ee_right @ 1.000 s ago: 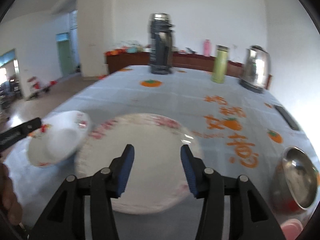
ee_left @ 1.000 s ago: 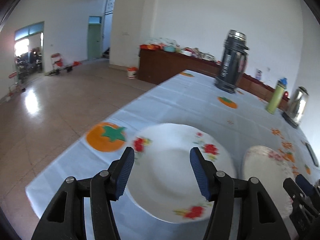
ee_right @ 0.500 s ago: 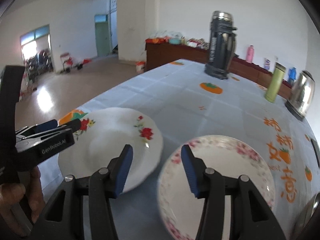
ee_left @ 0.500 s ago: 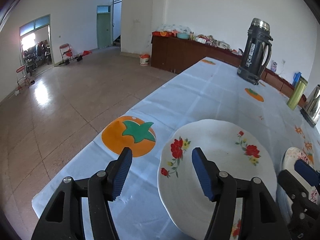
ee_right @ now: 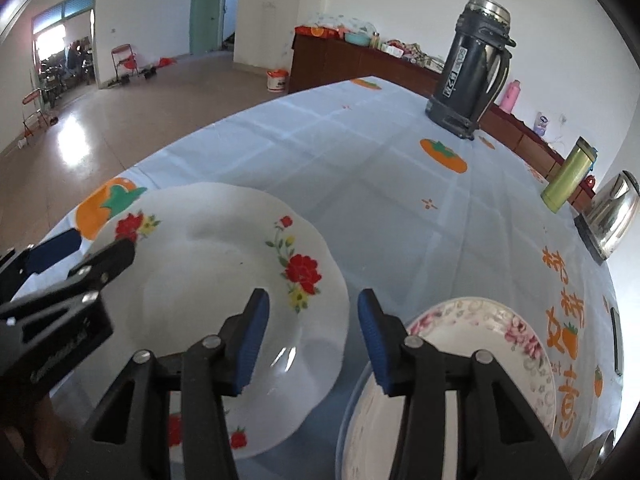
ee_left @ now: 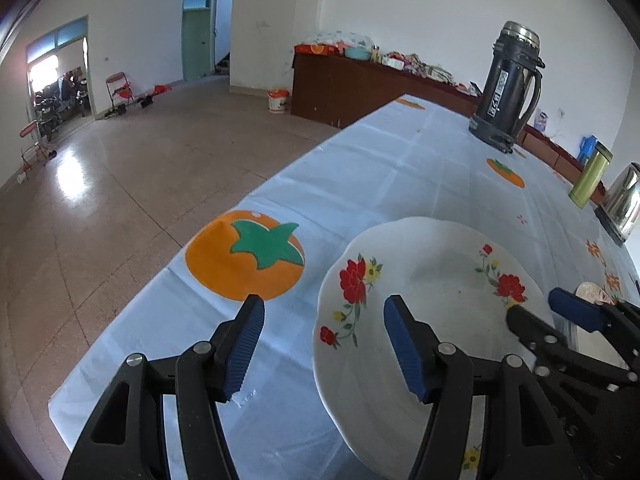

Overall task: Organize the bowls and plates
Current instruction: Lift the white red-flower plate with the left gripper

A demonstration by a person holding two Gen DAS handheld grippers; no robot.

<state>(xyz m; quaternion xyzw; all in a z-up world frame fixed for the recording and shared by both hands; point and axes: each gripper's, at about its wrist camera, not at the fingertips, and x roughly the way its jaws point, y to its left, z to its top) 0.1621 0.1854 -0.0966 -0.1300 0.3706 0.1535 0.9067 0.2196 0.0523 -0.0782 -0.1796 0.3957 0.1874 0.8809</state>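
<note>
The jaws of both tools are standing apart and gripping nothing. The left gripper (ee_left: 324,342) is straddling the near-left rim of the red-flowered plate (ee_left: 436,304); the right gripper (ee_right: 308,334), whose jaws have just been narrowing, is bracketing its opposite rim, probably to lift the plate from two sides. The plate is lying flat, face up, near the tablecloth (ee_right: 360,152) corner; being round, it has no long axis. The pink-rimmed plate (ee_right: 480,344) is sitting just beside it.
</note>
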